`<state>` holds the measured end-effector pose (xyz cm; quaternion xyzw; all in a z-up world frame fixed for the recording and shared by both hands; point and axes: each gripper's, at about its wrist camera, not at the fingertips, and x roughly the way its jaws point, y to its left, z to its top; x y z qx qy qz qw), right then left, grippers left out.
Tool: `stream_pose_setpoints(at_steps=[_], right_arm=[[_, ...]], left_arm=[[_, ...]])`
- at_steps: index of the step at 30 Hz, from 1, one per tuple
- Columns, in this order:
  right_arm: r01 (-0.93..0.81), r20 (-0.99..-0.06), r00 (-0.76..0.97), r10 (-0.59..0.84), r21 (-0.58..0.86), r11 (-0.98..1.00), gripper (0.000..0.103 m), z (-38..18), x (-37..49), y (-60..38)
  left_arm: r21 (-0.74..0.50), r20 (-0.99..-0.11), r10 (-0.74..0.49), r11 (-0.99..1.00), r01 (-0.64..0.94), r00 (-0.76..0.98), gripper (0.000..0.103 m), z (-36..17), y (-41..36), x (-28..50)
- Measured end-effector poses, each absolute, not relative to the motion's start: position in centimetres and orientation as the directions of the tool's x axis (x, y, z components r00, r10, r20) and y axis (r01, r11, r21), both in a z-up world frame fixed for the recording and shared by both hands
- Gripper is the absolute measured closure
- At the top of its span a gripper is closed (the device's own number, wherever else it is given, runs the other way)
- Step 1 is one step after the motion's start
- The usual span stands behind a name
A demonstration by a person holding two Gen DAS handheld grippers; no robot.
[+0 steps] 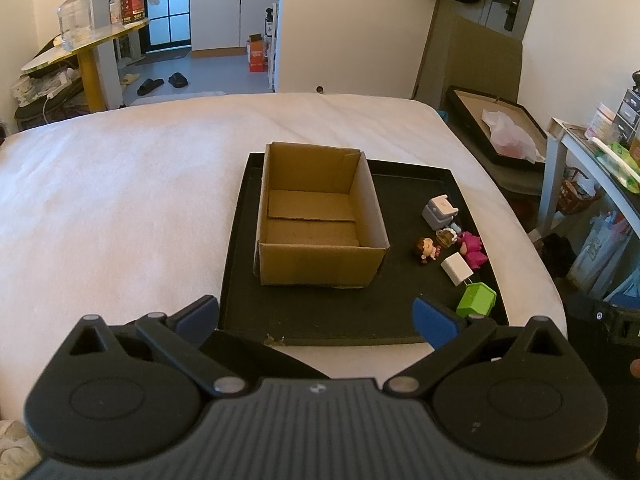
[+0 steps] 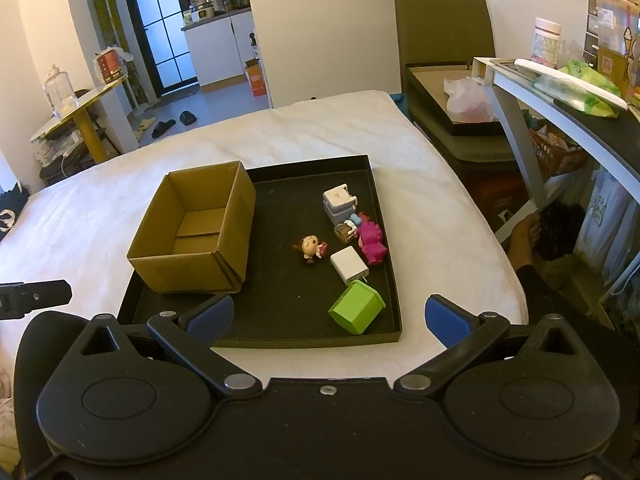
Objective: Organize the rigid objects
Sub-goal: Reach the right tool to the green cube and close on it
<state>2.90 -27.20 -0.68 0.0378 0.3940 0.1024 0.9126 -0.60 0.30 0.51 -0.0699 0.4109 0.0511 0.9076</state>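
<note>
While both grippers are hovering short of black tray (image 2: 390, 264), nothing is being picked yet. Left gripper (image 1: 316, 316), right gripper (image 2: 330, 316): jaws gaping wide, holding nothing. Cardboard box (image 2: 192, 236) sitting empty at tray's left; toys lying clustered right. Likely next: right gripper reaching for near green block (image 2: 356, 307), closing squarely.
</note>
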Motion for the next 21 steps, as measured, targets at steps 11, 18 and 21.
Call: stream_pose_setpoints(at_steps=[11, 18, 21], right_arm=[[-0.14, -0.724, 0.659, 0.202, 0.146, 0.979, 0.0, -2.3, 4.5, -26.7], [-0.109, -0.729, 0.658, 0.186, 0.152, 0.982, 0.0, -3.8, 5.6, -26.7], [-0.096, -0.735, 0.65, 0.19, 0.169, 0.981, 0.0, -4.7, 6.3, -26.9]], left_arm=[[-0.055, -0.759, 0.106, 0.973, -0.225, 0.643, 0.0, -0.8, 1.8, 1.3], [-0.031, -0.775, 0.144, 0.964, -0.265, 0.615, 0.0, -2.2, 3.0, 2.8], [-0.018, -0.776, 0.165, 0.959, -0.283, 0.608, 0.0, -2.5, 3.4, 3.3]])
